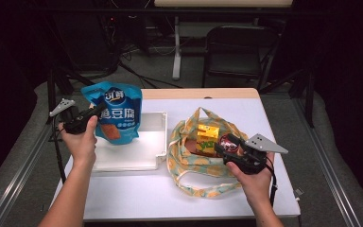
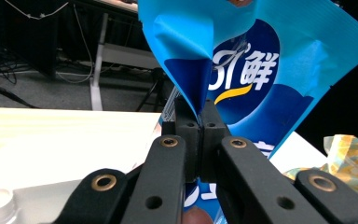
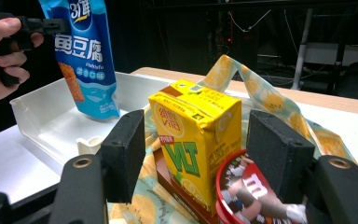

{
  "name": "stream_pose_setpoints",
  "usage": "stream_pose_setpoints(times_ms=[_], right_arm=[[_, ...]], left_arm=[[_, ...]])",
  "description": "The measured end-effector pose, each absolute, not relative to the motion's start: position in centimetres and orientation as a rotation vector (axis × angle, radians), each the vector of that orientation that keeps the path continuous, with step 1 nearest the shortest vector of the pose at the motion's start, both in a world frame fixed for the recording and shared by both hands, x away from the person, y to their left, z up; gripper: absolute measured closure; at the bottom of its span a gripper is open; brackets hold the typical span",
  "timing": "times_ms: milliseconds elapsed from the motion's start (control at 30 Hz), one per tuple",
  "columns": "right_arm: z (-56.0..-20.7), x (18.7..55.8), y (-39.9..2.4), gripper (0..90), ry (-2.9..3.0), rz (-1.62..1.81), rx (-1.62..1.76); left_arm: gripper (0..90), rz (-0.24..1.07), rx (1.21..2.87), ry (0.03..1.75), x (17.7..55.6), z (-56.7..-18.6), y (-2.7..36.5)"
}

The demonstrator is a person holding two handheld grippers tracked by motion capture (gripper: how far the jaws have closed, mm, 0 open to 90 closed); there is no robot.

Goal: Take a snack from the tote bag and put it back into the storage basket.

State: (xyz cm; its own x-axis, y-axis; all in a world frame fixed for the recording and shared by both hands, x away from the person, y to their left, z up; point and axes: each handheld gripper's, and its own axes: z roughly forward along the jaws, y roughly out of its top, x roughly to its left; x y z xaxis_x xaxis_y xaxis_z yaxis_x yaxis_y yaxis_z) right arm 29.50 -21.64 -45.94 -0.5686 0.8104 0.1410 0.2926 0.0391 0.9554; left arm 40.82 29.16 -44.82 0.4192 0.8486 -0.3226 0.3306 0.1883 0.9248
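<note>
Left claw [image 2: 200, 135] is clamped on the blue pouch [image 1: 116, 113], which hangs upright over the white tray [image 1: 151, 156], long axis vertical, bottom at six o'clock. Right claw [image 3: 196, 154] stands apart around the yellow carton [image 3: 196, 135], upright in the bag [image 1: 208, 184]. Unpacking looks barely underway.

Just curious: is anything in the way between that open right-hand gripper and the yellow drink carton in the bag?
Nothing visible. The right gripper has its jaws open on either side of the carton; a red candy tub sits low beside it.
</note>
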Motion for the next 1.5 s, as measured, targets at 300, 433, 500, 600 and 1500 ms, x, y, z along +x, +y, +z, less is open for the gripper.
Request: stream_pose_setpoints(times_ms=[300, 433, 500, 600, 1500], right_arm=[[-46.6, 29.2, -22.0, 38.0, 1.870, 1.551, 1.137], [-46.8, 29.3, -22.1, 38.2, 1.872, 1.540, 1.143], [-46.9, 29.3, -22.1, 38.2, 1.870, 1.540, 1.147], [-46.9, 29.3, -22.2, 38.2, 1.870, 1.534, 1.147], [-47.2, 29.4, -23.2, 36.9, 1.840, 1.502, 1.174]], left_arm=[[89.9, 0.474, 1.356, 1.138, 41.6, -45.7, 31.1], [89.9, 0.489, 1.389, 1.115, 41.9, -46.0, 31.5], [89.8, 0.492, 1.396, 1.115, 41.9, -46.3, 31.7], [89.6, 0.495, 1.386, 1.123, 41.8, -46.7, 32.2], [20.6, 0.610, 1.449, 1.287, 38.5, -46.9, 32.2]])
